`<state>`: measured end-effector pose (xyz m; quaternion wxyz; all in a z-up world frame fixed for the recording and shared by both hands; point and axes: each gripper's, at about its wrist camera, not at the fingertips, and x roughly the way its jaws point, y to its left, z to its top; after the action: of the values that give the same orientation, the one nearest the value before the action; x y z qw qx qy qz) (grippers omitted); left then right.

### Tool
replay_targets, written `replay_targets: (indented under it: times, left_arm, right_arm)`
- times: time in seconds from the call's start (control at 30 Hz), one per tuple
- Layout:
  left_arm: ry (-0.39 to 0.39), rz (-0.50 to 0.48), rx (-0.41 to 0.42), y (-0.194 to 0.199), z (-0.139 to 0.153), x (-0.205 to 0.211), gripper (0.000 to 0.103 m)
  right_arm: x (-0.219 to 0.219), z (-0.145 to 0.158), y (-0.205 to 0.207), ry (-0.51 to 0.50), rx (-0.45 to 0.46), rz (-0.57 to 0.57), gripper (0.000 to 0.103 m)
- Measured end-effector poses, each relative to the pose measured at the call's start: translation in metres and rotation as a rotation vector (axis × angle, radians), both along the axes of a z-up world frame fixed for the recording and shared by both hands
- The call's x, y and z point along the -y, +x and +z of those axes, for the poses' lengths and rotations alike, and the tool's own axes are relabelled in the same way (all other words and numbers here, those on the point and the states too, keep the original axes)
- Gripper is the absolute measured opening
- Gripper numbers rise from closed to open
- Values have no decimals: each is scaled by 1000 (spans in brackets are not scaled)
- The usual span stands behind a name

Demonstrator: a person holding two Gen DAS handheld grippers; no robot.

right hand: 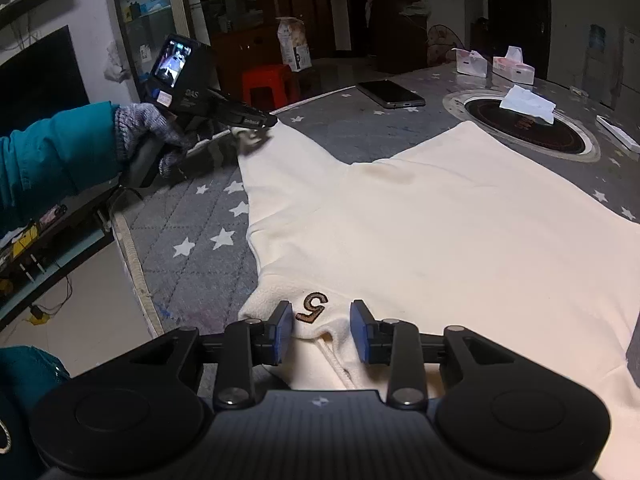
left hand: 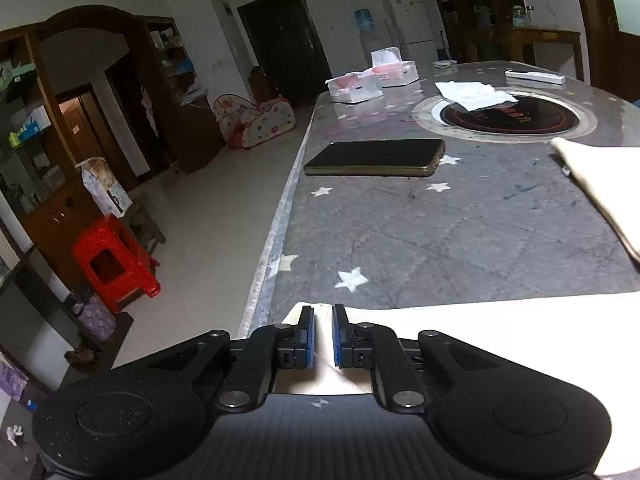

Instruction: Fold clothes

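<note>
A cream sweatshirt (right hand: 440, 220) lies spread on the grey star-patterned table cover (right hand: 192, 216). In the right wrist view, my left gripper (right hand: 262, 128), held by a gloved hand (right hand: 140, 132), is shut on the end of one sleeve at the table's left edge. The left wrist view shows its jaws (left hand: 323, 312) nearly together with cream cloth (left hand: 480, 320) between them. My right gripper (right hand: 322, 312) stands open over the near edge of the garment. A brown "5" patch (right hand: 313, 306) and a bunched fold lie between its blue pads.
A dark phone (left hand: 376, 158) lies near the table's left edge. Behind it are a round inset hot plate (left hand: 508, 114) with a tissue (left hand: 474, 94) on it, two tissue boxes (left hand: 356, 86) and a white remote (left hand: 534, 76). A red stool (left hand: 114, 256) stands on the floor.
</note>
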<state>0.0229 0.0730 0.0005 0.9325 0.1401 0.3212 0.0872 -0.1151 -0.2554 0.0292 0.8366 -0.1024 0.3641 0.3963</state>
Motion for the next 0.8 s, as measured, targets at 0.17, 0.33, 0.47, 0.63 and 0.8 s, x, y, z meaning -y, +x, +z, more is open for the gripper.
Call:
replay_targets:
  times: [0.17, 0.33, 0.47, 0.63, 0.8]
  left_arm:
    - [-3, 5, -1, 1, 1, -1, 11]
    - [-15, 18, -7, 1, 4, -1, 12]
    - [2, 19, -13, 2, 3, 1, 12]
    - [93, 7, -18, 2, -2, 10, 12]
    - [88, 28, -9, 1, -3, 9, 12]
  right_arm:
    - [21, 5, -3, 57, -9, -90, 33]
    - [59, 10, -9, 80, -1, -218, 33]
    - [95, 8, -5, 81, 3, -360, 35]
    - [121, 4, 10, 76, 27, -483, 35]
    - [116, 13, 47, 38, 82, -465, 35]
